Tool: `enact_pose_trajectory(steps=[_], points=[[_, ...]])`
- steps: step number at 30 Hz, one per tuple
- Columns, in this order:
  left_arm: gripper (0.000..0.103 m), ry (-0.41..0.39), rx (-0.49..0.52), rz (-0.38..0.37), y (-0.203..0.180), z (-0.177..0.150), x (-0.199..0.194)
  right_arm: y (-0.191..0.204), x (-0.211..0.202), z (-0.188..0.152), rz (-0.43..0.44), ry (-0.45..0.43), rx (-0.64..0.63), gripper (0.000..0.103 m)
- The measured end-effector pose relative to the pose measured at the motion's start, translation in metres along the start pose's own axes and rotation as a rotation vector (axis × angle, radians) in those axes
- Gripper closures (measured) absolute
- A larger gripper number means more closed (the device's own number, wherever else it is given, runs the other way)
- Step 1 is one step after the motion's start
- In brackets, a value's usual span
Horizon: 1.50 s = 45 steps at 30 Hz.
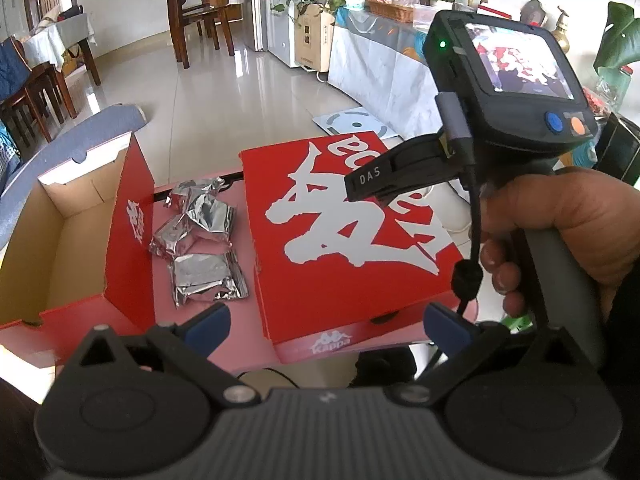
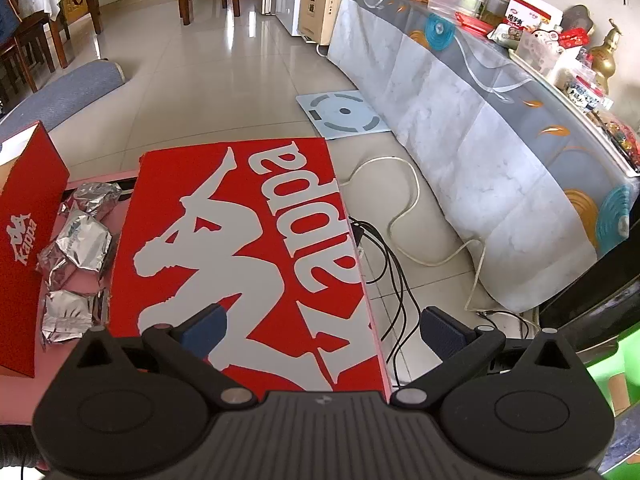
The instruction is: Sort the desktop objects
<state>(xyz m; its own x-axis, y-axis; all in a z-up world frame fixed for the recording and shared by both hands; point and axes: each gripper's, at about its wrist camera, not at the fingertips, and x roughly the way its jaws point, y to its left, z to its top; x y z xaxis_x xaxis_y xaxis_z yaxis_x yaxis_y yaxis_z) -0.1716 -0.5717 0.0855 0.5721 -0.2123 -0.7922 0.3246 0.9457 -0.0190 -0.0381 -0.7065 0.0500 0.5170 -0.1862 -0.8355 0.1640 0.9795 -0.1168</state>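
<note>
Three crumpled silver foil packets [image 1: 200, 236] [image 2: 76, 256] lie on the pink table [image 1: 244, 336]. They sit between an open red shoe box [image 1: 60, 240], whose brown inside shows nothing, and its flat red Kappa lid [image 1: 340, 232] [image 2: 248, 240]. My left gripper [image 1: 327, 324] hovers open over the table's near edge, just short of the packets and the lid, and holds nothing. My right gripper [image 2: 324, 330] is open and bare above the lid's near right corner. A hand [image 1: 560, 224] holds the right tool's screen unit [image 1: 516, 80] at the right of the left wrist view.
Beyond the table is tiled floor with a pale blue scale [image 2: 344, 114] and loose cables [image 2: 392, 256]. A long cloth-covered table [image 2: 480, 140] with plants and clutter runs along the right. Wooden chairs [image 1: 196, 12] stand at the back, and a blue-grey cushion [image 1: 80, 140] lies behind the box.
</note>
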Motion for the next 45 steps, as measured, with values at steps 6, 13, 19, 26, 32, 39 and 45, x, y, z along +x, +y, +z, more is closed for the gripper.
enact_pose_trajectory(steps=[6, 13, 19, 26, 32, 39, 45], points=[[0.0, 0.011, -0.01, 0.004, 0.008, 0.001, 0.006, 0.007, -0.003, 0.003, 0.01, -0.02, -0.009, 0.0], [0.0, 0.014, -0.027, 0.017, 0.019, 0.004, 0.01, 0.025, -0.007, 0.005, 0.04, -0.053, -0.054, 0.0], [0.0, 0.021, -0.042, 0.017, 0.029, 0.005, 0.013, 0.037, -0.006, 0.006, 0.063, -0.058, -0.086, 0.0], [0.0, 0.03, -0.045, 0.01, 0.038, 0.006, 0.018, 0.047, -0.008, 0.007, 0.112, -0.068, -0.09, 0.0], [0.0, 0.046, -0.068, 0.005, 0.05, 0.007, 0.023, 0.059, -0.008, 0.008, 0.121, -0.07, -0.104, 0.0], [0.0, 0.045, -0.073, 0.038, 0.071, 0.007, 0.027, 0.073, -0.007, 0.009, 0.169, -0.059, -0.094, 0.0], [0.0, 0.036, -0.056, 0.049, 0.095, 0.008, 0.027, 0.087, -0.007, 0.01, 0.22, -0.049, -0.113, 0.0]])
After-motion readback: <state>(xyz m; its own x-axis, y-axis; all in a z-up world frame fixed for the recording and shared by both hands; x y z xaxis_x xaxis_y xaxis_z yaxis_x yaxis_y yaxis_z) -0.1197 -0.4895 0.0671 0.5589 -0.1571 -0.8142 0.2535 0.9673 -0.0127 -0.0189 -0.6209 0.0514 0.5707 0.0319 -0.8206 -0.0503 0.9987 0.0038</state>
